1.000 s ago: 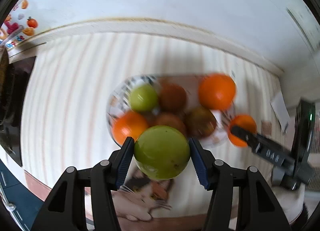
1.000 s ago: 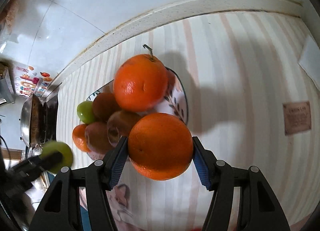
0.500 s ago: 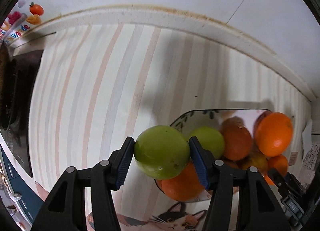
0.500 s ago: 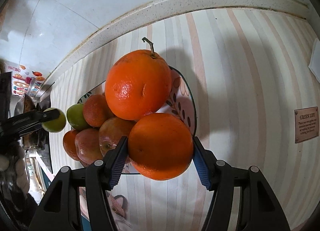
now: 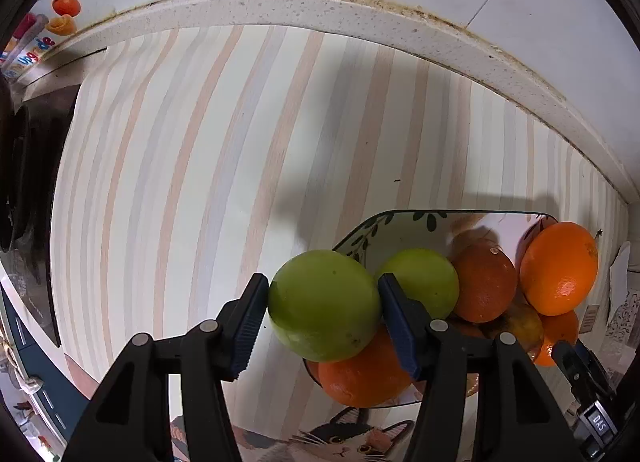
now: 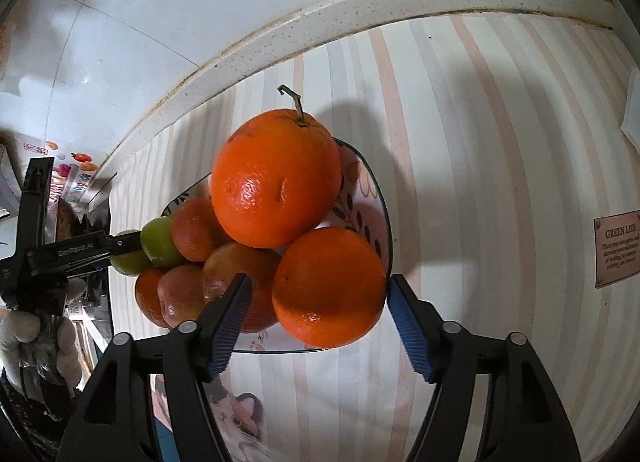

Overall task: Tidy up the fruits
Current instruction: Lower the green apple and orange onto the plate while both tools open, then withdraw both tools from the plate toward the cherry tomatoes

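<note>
My left gripper point(image 5: 322, 304) is shut on a green fruit point(image 5: 324, 304) and holds it at the left edge of the patterned plate point(image 5: 400, 222). The plate holds another green fruit point(image 5: 424, 282), several oranges and reddish fruits. In the right wrist view my right gripper point(image 6: 318, 300) stands open around an orange point(image 6: 328, 286) that rests at the plate's point(image 6: 372, 198) near right rim. A gap shows between the left pad and the orange. A large stemmed orange point(image 6: 276, 178) tops the pile. The left gripper point(image 6: 116, 246) shows at the left with its green fruit point(image 6: 128, 260).
The plate sits on a striped mat point(image 5: 240, 142) with a cat picture point(image 5: 344, 442) at its near edge. A white backsplash ledge point(image 5: 320, 14) runs behind. A dark stove point(image 5: 24, 166) lies at the left. A small "GREEN LIFE" label point(image 6: 618, 248) is on the mat at the right.
My right gripper has opened off the orange, which now rests on the plate. My left gripper has moved a little closer to the plate's left edge with the green fruit.
</note>
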`<state>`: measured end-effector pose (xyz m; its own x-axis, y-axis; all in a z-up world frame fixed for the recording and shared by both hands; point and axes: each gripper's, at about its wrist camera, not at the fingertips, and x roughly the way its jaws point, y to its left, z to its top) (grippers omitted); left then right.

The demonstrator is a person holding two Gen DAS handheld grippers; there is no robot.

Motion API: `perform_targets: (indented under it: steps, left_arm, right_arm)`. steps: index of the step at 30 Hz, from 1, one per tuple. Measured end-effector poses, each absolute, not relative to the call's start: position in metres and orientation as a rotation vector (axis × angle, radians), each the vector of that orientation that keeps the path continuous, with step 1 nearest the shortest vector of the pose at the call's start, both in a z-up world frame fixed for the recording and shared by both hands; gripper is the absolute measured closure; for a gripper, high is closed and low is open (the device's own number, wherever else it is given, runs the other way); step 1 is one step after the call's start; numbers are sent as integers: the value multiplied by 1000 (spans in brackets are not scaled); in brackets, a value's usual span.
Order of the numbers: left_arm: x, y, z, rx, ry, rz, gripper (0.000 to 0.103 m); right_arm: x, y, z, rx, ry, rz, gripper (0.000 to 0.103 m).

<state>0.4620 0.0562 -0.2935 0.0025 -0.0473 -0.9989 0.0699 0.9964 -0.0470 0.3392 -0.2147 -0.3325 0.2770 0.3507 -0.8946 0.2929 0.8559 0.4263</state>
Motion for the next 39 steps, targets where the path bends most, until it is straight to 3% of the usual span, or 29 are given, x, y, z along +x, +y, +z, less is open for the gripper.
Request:
perform_targets:
  steps: [3,7,13,24,39]
  left_arm:
    - [462,58,-295,18,1566,-92,43]
    - [462,66,-293,-5,1561,-100,29]
    - [451,78,-276,-8,1529,-94,19]
    - [384,79,-228,-32,1393,-101,18]
    - [290,61,-173,-28,1238,-116,18]
  right_arm:
    - [339,-213,-326,584,1303,47,16]
    - [337,-212,-320,579,1301,52,15]
    - [333,-209,-310,515,1303,42,9]
    - [316,-169,-252,195,1240,2,7]
    - [254,-149,-179,141,1136,7,7]
